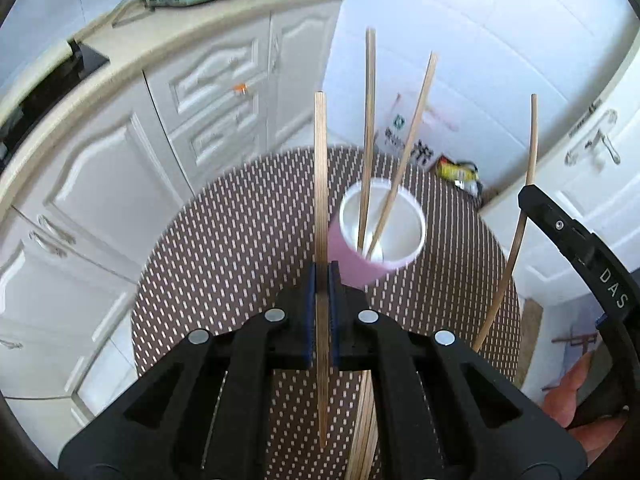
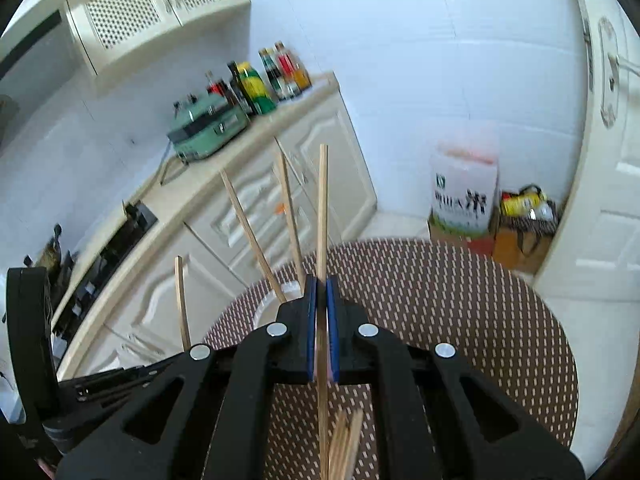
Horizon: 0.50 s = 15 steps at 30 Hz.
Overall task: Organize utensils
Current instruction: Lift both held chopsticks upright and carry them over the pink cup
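My left gripper (image 1: 323, 268) is shut on one wooden chopstick (image 1: 321, 184) and holds it upright above the round table. Just ahead, a pink cup with a white inside (image 1: 380, 232) holds two chopsticks (image 1: 368, 128). My right gripper (image 2: 321, 282) is shut on another chopstick (image 2: 322, 216), also upright; that chopstick (image 1: 516, 232) shows at the right of the left wrist view. The cup (image 2: 276, 300) is mostly hidden behind my right gripper's fingers. A bundle of loose chopsticks (image 2: 346, 440) lies on the table under both grippers.
The round table has a brown woven mat (image 1: 240, 240). Cream kitchen cabinets (image 1: 160, 120) and a counter with a green appliance (image 2: 208, 128) and bottles (image 2: 276, 72) stand to the left. A sack (image 2: 464, 196) and bags sit on the floor behind.
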Each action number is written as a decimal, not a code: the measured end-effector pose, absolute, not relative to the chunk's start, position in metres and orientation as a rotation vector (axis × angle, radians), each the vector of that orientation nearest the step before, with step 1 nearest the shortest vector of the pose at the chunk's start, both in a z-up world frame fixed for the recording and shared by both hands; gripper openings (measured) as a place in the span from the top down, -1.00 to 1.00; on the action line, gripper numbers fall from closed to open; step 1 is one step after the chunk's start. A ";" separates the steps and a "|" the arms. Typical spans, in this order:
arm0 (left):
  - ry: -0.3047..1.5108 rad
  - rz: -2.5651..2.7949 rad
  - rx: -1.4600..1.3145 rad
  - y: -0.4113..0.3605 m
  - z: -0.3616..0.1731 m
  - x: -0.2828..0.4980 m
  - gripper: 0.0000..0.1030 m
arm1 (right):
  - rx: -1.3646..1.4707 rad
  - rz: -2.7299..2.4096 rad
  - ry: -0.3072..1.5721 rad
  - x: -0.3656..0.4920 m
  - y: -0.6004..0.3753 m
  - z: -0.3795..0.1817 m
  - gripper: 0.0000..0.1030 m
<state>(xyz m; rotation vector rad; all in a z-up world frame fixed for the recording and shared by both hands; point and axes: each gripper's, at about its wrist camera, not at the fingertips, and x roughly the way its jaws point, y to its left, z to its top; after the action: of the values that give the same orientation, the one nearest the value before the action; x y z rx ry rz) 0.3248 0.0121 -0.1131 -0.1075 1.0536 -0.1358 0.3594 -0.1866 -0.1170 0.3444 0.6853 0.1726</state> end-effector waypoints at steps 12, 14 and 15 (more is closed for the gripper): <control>0.878 -0.113 -0.183 0.005 -0.063 0.372 0.88 | 0.322 0.124 0.507 0.389 -0.184 -0.090 0.92; 0.858 -0.104 -0.193 0.003 -0.059 0.380 0.88 | 0.333 0.107 0.486 0.395 -0.185 -0.092 0.92; 0.849 -0.100 -0.197 0.002 -0.057 0.385 0.88 | 0.334 0.102 0.481 0.396 -0.186 -0.092 0.92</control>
<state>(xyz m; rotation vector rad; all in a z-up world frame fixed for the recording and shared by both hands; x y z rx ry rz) 0.3852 0.0021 -0.0572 -0.1968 0.8490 -0.1000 0.3961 -0.1859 -0.0921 0.3340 0.4810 0.1020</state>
